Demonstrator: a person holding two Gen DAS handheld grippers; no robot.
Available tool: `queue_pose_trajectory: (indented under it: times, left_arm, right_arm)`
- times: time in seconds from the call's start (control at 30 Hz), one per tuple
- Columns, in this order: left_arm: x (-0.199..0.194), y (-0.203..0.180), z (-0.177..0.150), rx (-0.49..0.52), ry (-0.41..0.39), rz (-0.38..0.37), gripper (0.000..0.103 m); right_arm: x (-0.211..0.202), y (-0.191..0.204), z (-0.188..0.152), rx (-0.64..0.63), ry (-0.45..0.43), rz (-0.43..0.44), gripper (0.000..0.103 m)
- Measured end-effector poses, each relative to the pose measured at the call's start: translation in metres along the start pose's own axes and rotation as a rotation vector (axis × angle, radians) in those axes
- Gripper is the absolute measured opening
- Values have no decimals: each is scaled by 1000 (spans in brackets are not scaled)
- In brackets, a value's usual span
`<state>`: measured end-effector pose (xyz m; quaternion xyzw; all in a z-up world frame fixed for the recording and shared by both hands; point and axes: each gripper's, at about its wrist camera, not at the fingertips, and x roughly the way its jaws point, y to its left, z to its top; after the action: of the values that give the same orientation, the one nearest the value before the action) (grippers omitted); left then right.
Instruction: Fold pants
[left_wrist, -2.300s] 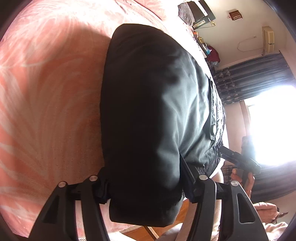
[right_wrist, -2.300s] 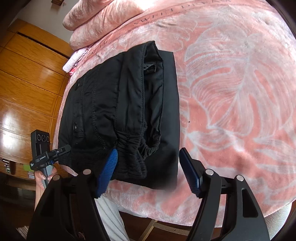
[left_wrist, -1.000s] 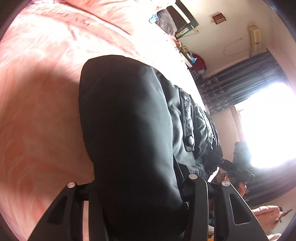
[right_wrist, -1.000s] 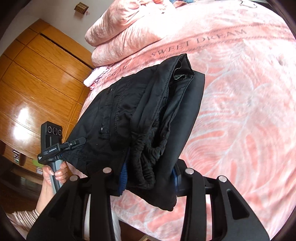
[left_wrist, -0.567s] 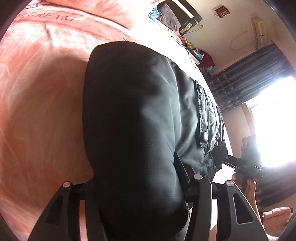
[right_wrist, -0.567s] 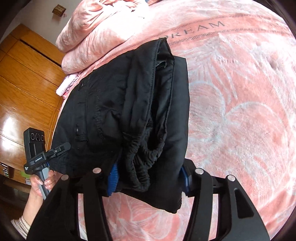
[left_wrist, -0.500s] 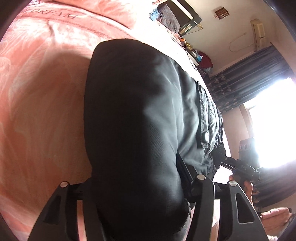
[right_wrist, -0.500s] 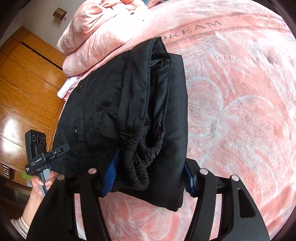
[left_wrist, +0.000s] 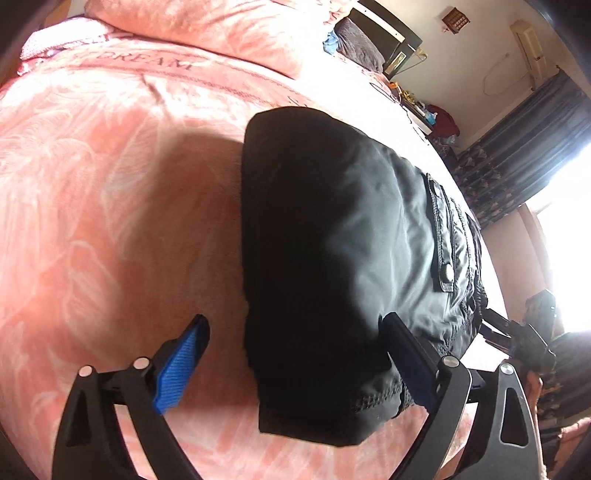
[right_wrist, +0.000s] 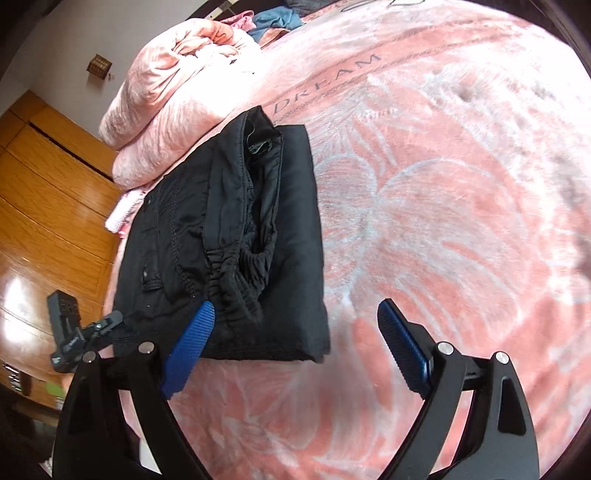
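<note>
Black pants (left_wrist: 340, 251) lie folded in a thick bundle on the pink leaf-print bedspread (left_wrist: 110, 206). In the right wrist view the pants (right_wrist: 236, 236) show their elastic waistband and stacked layers at the near end. My left gripper (left_wrist: 295, 354) is open, its blue pads on either side of the bundle's near end, empty. My right gripper (right_wrist: 295, 339) is open and empty just short of the bundle's near corner. The left gripper also shows in the right wrist view (right_wrist: 81, 336), and the right gripper in the left wrist view (left_wrist: 517, 332).
A pink quilt (right_wrist: 177, 92) is heaped at the head of the bed. Wooden wardrobe doors (right_wrist: 44, 206) stand beside the bed. A dark curtain (left_wrist: 524, 147) and bright window are on the other side. The bed edge runs just past the pants.
Both grippers have opened and let go of the pants, which now rest on the bed. Both have pulled back a little from the bundle.
</note>
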<state>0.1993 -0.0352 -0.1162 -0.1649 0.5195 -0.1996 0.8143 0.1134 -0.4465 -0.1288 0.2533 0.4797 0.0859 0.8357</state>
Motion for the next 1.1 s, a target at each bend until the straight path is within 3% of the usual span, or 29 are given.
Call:
queue_pose_trajectory:
  times: [0.17, 0.23, 0.33, 0.47, 0.67, 0.8, 1.1]
  left_arm:
    - [-35, -20, -20, 55, -63, 154, 99]
    - [-49, -21, -31, 58, -58, 178, 99]
    - [-61, -28, -43, 38, -62, 222, 99]
    - [-67, -42, -56, 44, -86, 274, 99]
    - [-85, -62, -65, 93, -122, 328, 99]
    - [-94, -75, -71, 163, -140, 402, 99]
    - [-111, -90, -75, 190, -179, 414, 99]
  right_arm:
    - [-30, 43, -21, -166, -52, -233, 94]
    - [-38, 56, -32, -192, -71, -269, 100]
    - [-44, 74, -45, -192, -105, -312, 100]
    - [-42, 95, -54, -188, -88, -366, 100]
    - [-55, 124, -68, -251, -111, -368, 100]
    - [-66, 135, -68, -261, -133, -374, 100]
    - [-80, 158, -66, -267, -144, -367, 100]
